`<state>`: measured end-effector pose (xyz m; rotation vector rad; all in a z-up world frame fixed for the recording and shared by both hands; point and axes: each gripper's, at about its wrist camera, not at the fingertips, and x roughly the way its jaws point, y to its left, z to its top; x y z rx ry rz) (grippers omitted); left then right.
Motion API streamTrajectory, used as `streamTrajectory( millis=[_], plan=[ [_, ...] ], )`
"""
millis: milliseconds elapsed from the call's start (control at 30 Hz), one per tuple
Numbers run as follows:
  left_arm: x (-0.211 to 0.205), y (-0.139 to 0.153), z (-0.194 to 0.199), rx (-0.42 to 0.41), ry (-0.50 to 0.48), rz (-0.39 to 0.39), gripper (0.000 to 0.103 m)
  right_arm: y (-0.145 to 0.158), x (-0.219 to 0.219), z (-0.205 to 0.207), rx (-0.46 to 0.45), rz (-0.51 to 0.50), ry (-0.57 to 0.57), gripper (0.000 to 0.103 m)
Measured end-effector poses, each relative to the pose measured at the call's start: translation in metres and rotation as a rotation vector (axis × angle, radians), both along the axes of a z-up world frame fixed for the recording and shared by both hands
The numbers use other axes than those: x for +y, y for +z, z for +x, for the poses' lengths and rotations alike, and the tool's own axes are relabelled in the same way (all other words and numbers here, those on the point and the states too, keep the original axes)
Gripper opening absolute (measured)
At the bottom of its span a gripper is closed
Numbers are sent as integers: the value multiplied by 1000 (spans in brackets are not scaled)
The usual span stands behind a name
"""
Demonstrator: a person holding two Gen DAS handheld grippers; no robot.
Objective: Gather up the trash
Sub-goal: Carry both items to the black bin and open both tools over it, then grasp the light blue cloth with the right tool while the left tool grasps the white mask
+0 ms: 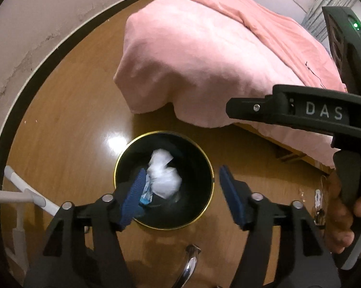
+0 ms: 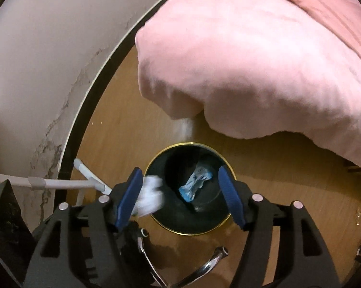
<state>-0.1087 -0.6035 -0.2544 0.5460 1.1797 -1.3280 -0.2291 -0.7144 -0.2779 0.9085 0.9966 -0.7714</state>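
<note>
A black round bin with a gold rim (image 1: 205,158) stands on the wooden floor below both grippers; it also shows in the right wrist view (image 2: 154,163). A crumpled white wad (image 1: 165,176) is over or in the bin, with a blue-white wrapper (image 1: 145,195) beneath it. My left gripper (image 1: 181,194) is open above the bin. My right gripper (image 2: 179,192) is open above the bin; a blurred white wad (image 2: 150,195) is by its left pad, seemingly falling. A blue wrapper (image 2: 196,183) lies inside the bin. The right gripper's body (image 1: 300,112) shows in the left wrist view.
A bed with a pink cover (image 1: 204,55) hangs over the floor just behind the bin. A white pipe (image 2: 60,183) runs along the stained wall at left. Chrome chair legs (image 2: 204,266) sit below the grippers. Small clutter (image 1: 319,204) lies on the floor at right.
</note>
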Motion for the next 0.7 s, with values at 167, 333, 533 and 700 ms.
streamTrajectory(
  millis=[167, 333, 533, 700],
  plan=[
    [13, 45, -1, -51, 4, -55, 75, 41, 5, 0, -24, -100, 15, 67],
    [78, 137, 11, -84, 62, -196, 86, 117, 39, 12, -134, -229, 90, 75],
    [217, 231, 57, -222, 283, -311, 92, 200, 153, 97, -292, -313, 415, 78],
    [368, 255, 109, -382, 611, -233, 92, 230, 283, 188, -404, -260, 796, 78]
  ],
)
